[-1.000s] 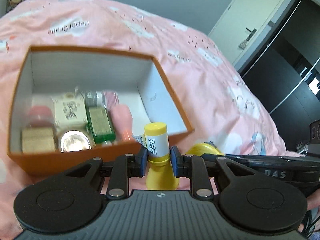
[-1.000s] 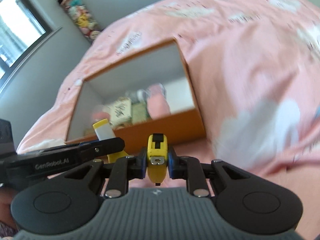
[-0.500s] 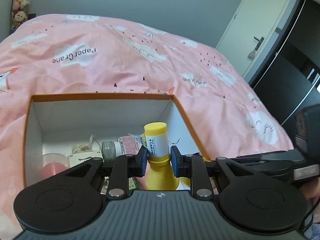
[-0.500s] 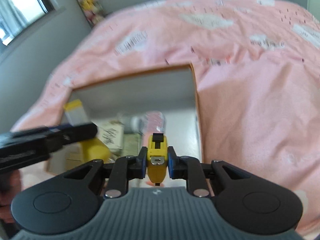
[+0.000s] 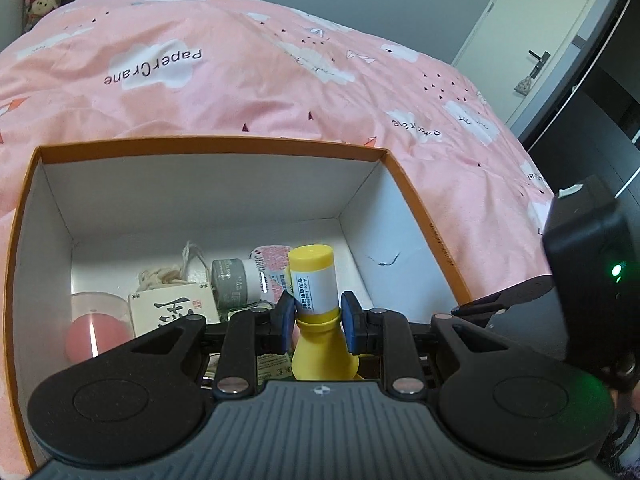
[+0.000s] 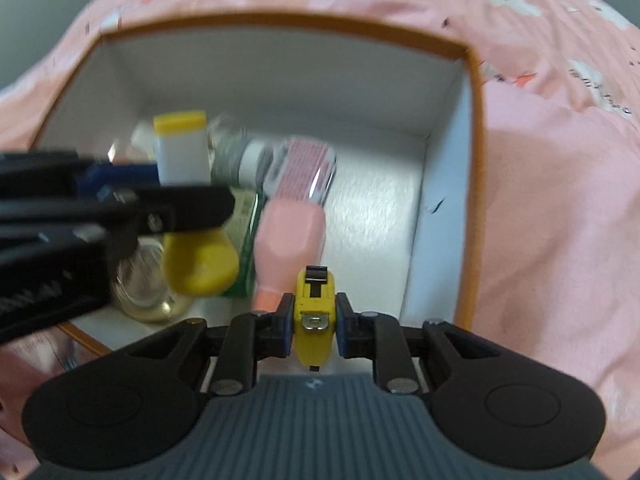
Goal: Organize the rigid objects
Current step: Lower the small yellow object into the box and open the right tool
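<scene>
The tidying looks nearly finished: the orange box on the pink bedspread already holds about seven things bunched toward its left and near side, among them one pink jar, one white carton and one grey-capped tube. Two items are left to set down. The left gripper clamps one yellow bottle above the box's middle; the right gripper pinches one yellow tape measure over the bare right-hand floor.

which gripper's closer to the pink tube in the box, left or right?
Right, as far as the blur shows. The right gripper, shut on the yellow tape measure, sits just off the pink tube. The left gripper, holding the yellow bottle, is beside it, farther left.
</scene>
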Available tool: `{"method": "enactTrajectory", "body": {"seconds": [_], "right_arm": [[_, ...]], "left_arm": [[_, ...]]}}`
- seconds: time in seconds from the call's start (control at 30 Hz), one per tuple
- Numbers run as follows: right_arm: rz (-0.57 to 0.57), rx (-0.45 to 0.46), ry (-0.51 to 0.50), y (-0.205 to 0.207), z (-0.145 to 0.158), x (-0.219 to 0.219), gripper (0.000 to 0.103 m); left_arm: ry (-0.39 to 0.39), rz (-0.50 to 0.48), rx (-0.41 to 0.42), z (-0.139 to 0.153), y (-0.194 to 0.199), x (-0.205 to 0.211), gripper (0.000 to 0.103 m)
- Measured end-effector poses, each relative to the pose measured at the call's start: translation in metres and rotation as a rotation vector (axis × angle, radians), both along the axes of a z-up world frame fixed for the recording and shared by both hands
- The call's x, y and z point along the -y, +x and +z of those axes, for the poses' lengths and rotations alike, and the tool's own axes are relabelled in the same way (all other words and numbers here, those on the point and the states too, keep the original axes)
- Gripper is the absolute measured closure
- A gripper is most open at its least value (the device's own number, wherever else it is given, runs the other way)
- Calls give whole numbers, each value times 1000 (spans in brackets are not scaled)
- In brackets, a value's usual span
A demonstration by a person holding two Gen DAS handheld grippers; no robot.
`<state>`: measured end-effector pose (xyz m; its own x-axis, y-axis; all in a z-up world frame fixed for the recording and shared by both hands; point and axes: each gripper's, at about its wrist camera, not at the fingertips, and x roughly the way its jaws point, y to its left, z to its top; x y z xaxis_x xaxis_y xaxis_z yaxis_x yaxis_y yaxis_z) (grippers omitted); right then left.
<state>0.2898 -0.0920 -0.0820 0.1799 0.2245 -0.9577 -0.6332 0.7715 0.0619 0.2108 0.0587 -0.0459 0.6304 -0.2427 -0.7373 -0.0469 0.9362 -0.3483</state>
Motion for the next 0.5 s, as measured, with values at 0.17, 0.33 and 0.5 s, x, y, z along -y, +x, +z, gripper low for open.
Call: {"method": "enactTrajectory", "body": {"seconds": [0.17, 0.33, 0.5], "right_arm": [[57, -29, -66, 1, -9, -9, 84], [121, 20, -108, -2, -4, -13, 83], [177, 75, -157, -5, 7, -16, 87]], "left_arm": [[-20, 1, -11, -2, 0, -3, 76], [-30, 3, -14, -4, 0, -5, 76], [-55, 1, -14, -3, 1, -5, 76]]}}
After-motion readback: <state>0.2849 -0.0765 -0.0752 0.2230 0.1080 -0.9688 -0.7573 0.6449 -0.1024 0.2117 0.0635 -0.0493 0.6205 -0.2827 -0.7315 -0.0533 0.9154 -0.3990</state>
